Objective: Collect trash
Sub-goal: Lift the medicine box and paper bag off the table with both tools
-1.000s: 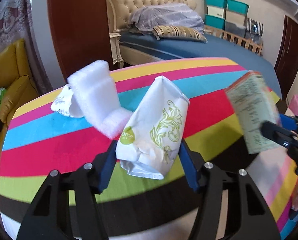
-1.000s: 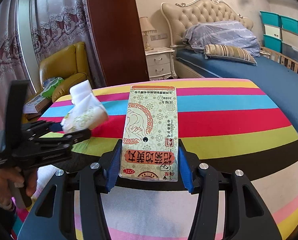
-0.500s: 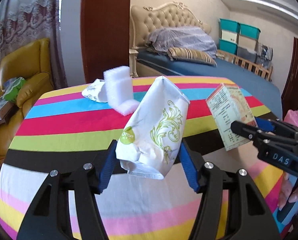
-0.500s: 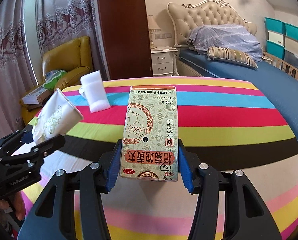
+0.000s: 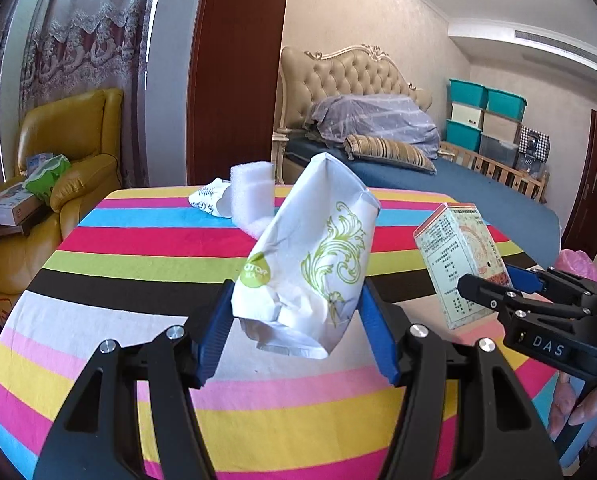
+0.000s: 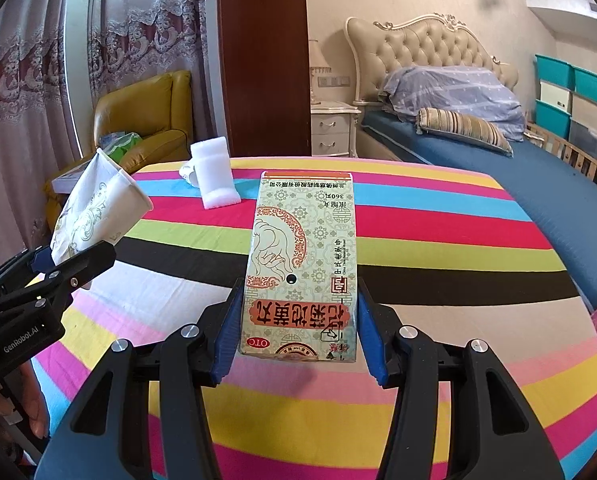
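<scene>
My left gripper [image 5: 298, 312] is shut on a crumpled white paper cup [image 5: 310, 256] with a green leaf print, held above the striped table [image 5: 138, 240]. The same cup [image 6: 94, 208] shows at the left of the right wrist view, in the left gripper [image 6: 64, 258]. My right gripper [image 6: 298, 320] is shut on a flat medicine box [image 6: 304, 264] with red and green print; the box [image 5: 456, 256] also shows at the right of the left wrist view. A white foam block [image 5: 252, 192] and a printed paper scrap [image 5: 208, 200] lie at the table's far edge.
A yellow armchair [image 5: 70, 148] with boxes stands left of the table. Behind the table are a dark wooden panel [image 5: 234, 72], a bed [image 5: 438, 184] and stacked teal bins [image 5: 486, 116]. A pink bag [image 5: 578, 264] shows at the right edge. A hand [image 5: 582, 404] holds the right gripper.
Both grippers have drawn back from the table's far side, each keeping its item. The foam block and paper scrap now look farther away, and more of the striped cloth shows in front.
</scene>
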Available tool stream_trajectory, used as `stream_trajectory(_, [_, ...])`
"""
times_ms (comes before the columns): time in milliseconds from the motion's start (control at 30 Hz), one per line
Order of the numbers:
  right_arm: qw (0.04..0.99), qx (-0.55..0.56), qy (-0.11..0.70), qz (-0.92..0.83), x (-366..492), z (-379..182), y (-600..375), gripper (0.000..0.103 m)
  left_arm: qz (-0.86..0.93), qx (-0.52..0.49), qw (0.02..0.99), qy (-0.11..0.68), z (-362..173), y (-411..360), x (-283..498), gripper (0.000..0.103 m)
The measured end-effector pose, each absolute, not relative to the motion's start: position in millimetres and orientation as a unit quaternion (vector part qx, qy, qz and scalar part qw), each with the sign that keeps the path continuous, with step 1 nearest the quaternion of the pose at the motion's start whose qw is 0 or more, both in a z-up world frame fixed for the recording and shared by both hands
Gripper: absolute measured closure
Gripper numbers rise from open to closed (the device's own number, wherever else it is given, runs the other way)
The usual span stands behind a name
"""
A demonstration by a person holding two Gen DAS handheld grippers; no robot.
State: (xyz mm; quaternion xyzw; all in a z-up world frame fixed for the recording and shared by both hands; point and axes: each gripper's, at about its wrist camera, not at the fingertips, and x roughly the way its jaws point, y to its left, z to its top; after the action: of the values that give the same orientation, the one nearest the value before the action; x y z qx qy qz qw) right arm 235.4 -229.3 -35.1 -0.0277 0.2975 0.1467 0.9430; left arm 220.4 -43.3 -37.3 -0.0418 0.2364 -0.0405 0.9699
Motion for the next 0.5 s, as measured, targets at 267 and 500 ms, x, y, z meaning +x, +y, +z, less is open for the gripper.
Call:
stream_trajectory(267, [0.948,-0.027,0.285,0.141,209.4,-28.4,-245.0,0.054,-0.044,-0.035,0.974,0.218,-25.0,-59.6,198.6,0.044])
stream_trajectory(500, [0.955,-0.018,0.263,0.135,185.9,-15.1,-266.7,0.054,-0.057,-0.02,0.976,0.207,-12.7,-85.2,182.6,0.044])
